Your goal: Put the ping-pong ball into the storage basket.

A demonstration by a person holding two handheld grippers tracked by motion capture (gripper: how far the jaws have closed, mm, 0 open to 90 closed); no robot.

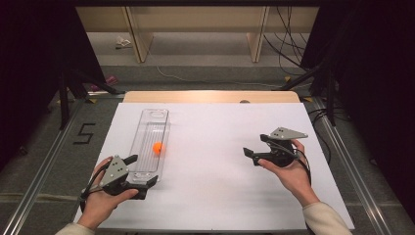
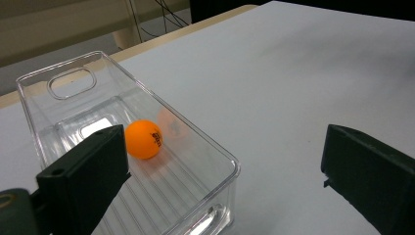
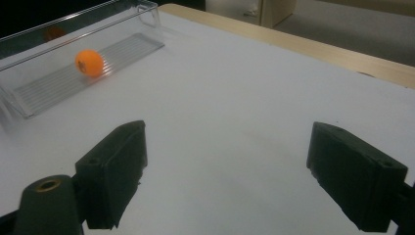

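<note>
Nearest the camera, the left gripper (image 1: 143,172) sits at the near end of the clear plastic tray (image 1: 139,172), its jaws spread wide to either side of that end wall and closed on nothing. Just beyond, inside the tray on its ribbed floor, rests the orange ball (image 1: 158,148), close against the right-hand wall. It looks like a table-tennis ball: very light, hard-shelled, smooth, and apt to roll or squirt out of a pinch, so a gentle grip across its widest part from above seems best. The tray looks stiff and slick; its rim or end wall is the likely place to hold it. Off to the right, well apart, the right gripper (image 1: 248,152) hovers over the white table (image 1: 210,142), jaws likewise apart and empty, though its height is hard to judge.
</note>
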